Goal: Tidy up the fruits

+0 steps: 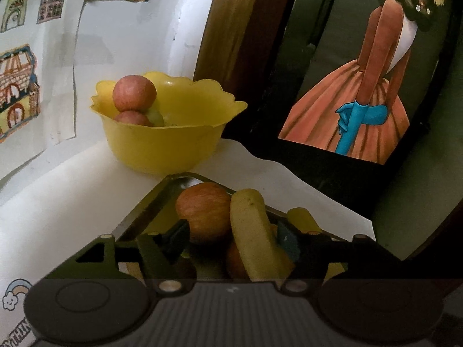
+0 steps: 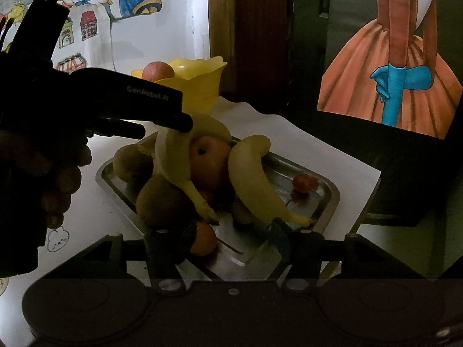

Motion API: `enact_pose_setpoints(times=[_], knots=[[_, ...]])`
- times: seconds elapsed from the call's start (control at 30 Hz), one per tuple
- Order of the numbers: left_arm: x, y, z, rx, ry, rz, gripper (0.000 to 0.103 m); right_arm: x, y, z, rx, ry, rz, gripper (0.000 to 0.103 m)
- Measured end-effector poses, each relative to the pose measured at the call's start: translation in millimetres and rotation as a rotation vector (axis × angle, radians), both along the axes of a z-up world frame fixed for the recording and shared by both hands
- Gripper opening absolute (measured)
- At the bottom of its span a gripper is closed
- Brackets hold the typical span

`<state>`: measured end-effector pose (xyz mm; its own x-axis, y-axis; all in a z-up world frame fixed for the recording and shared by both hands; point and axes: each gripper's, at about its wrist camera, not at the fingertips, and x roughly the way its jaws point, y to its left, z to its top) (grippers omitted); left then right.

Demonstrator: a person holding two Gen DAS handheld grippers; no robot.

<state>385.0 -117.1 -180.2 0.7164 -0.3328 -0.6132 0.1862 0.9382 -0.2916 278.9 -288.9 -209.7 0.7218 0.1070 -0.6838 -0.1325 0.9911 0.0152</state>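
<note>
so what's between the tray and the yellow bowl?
Nothing: in the left wrist view, only a narrow strip of bare white table separates the tray from the yellow bowl behind it.

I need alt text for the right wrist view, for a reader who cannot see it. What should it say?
A metal tray on white paper holds bananas, an apple, brownish fruits and a small red fruit. The left gripper reaches over one banana; the right gripper is open at the tray's near edge. A yellow bowl stands behind.

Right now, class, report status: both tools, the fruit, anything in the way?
Left tool open, astride a banana on the tray. Right tool open, holding nothing. Yellow bowl holds apples. Tray apple crowds the banana.
</note>
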Motion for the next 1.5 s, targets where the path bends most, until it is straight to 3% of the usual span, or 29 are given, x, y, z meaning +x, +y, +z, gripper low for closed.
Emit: enact_pose_setpoints(times=[0.2,0.4,0.63,0.77,1.07,1.5], knots=[[-19,10,4,-0.015,-0.007,0.022,0.078,-12,4,7,-0.013,-0.028,-0.005,0.071],[-45,30,15,-0.019,-0.038,0.065,0.090,-29,11,18,-0.025,-0.073,-0.024,0.080],[-90,58,37,-0.019,-0.079,0.109,0.101,-59,23,43,-0.047,-0.159,-0.046,0.093],[-120,74,49,-0.002,-0.102,0.129,0.103,-81,32,59,-0.062,-0.224,-0.069,0.102],[-169,108,52,0.003,-0.090,0.208,0.103,-118,56,78,-0.054,-0.301,-0.105,0.102],[-236,135,50,0.056,-0.085,0.336,0.103,-147,64,80,0.021,-0.322,-0.006,0.102]])
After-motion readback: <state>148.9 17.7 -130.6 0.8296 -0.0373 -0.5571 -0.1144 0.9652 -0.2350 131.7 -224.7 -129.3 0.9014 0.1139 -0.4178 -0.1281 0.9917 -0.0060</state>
